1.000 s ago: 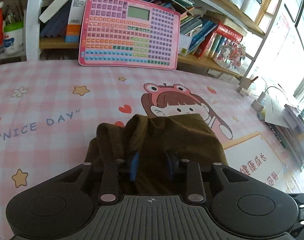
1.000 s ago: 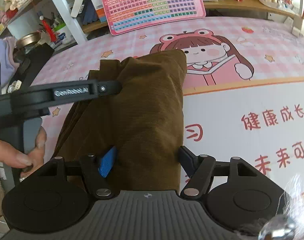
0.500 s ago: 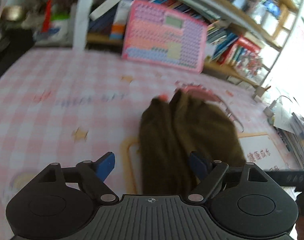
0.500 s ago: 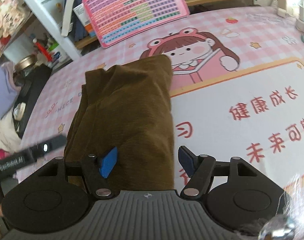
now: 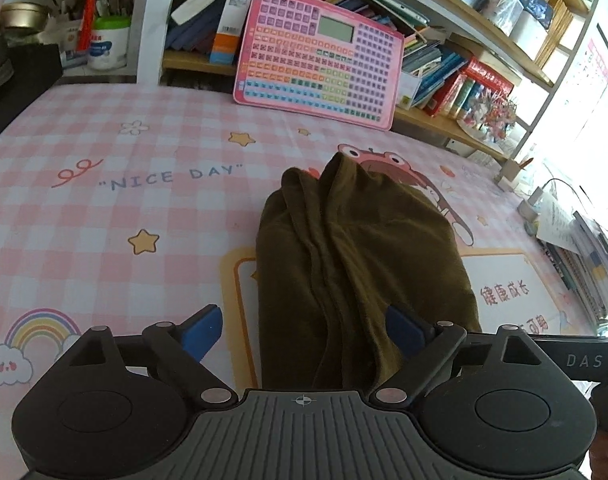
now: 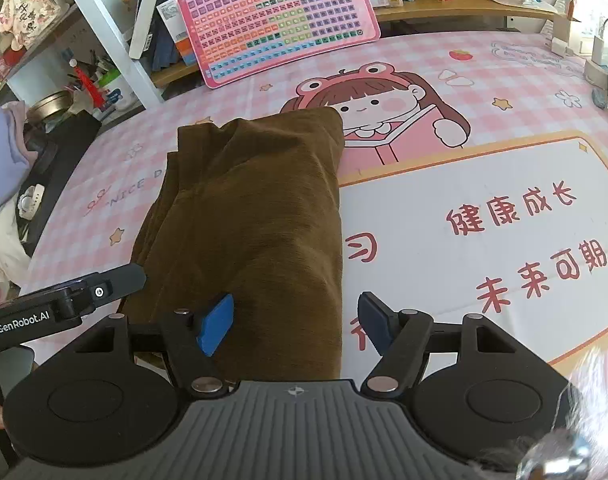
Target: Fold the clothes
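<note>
While our left gripper [image 5: 304, 330] is opening, its two blue fingers [image 5: 202, 330] stand wide apart, and the near end of the brown garment [image 5: 355, 264] lies between them without either pad pressing on it. The left-hand finger sits clear of the cloth over the pink checked tabletop [image 5: 104, 216]; the right-hand finger rests against, or just above, the cloth's edge, and from this low view we cannot tell which. Ahead of these fingers the garment runs away in long folds, a narrow bundle, its far end reaching the cartoon girl printed on the cover. Beyond that, well past the fingertips, a pink keyboard toy [image 5: 317, 68] leans against the bookshelf [image 5: 483, 52].

Our right gripper [image 6: 296, 322] is partly spread. Its left-hand finger [image 6: 216, 324] lies over the brown garment [image 6: 256, 216], and the right-hand finger hangs just off the cloth's right edge above the white panel with red characters [image 6: 503, 216]. The cloth's edge therefore falls between the two fingers, and nothing appears clamped. To the left of these fingers, the black tip of the other gripper [image 6: 116, 284] pokes in beside the garment's left edge. Straight ahead, the folded cloth ends just short of the cartoon girl's face, with the keyboard toy [image 6: 276, 16] farther on.
</note>
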Tool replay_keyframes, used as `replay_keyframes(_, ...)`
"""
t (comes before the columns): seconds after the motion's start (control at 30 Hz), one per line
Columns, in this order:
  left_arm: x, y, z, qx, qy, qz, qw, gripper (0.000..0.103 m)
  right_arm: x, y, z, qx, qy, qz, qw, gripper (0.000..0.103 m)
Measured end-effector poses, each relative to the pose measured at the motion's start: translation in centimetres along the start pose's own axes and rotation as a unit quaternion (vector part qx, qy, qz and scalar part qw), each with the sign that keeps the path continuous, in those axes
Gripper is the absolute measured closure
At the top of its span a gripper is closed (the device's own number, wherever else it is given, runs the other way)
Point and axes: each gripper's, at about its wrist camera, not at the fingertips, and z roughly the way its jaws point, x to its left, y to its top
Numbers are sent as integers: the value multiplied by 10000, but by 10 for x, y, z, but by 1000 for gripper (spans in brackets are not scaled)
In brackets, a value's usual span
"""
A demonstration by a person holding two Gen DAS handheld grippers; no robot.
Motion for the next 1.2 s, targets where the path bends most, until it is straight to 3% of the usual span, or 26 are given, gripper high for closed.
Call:
replay_keyframes(0.23, 6, 6, 13, 227, -156, -171, 9995, 12, -4, 2, 4, 64, 116, 134, 9998, 36)
replay_keyframes(0.47, 15, 16, 42, 703, -352, -701, 9944, 13, -23, 15, 26, 359, 616, 965, 9928, 38)
replay_keyframes(0.57, 21, 18, 46, 671, -463, -988, 9918, 17, -26, 19, 34, 442, 713, 1225, 9889, 40)
replay_keyframes(0.67, 23, 20, 50, 711, -563, -1266, 9878, 42, -30, 23, 40, 501, 722, 1345, 9870, 47)
replay_keyframes(0.73, 13, 20, 46, 650, -455, -1120, 9905, 51, -26, 23, 39, 448, 665, 1205, 9895, 56)
replay_keyframes(0.8, -3, 19, 39, 535, -352, -732, 9953, 67, -11, 23, 29, 218, 515, 590, 9967, 72)
replay_keyframes(0.83, -11, 19, 35, 477, -300, -538, 9970, 70, -4, 22, 23, 106, 439, 263, 9986, 79)
replay_keyframes(0.9, -25, 16, 28, 485, -294, -263, 9980, 73, 15, 17, 7, -97, 276, -516, 9982, 81)
replay_keyframes(1.03, -40, 5, 19, 656, -363, -35, 9972, 72, 18, 8, -9, 36, 214, -1087, 9938, 81)
replay_keyframes(1.1, -34, 1, 19, 742, -423, -222, 9961, 68, 1, 7, -3, 292, 278, -686, 9968, 79)
replay_keyframes(1.2, -24, 2, 23, 848, -537, -519, 9936, 58, -18, 8, 5, 398, 272, -127, 9988, 49)
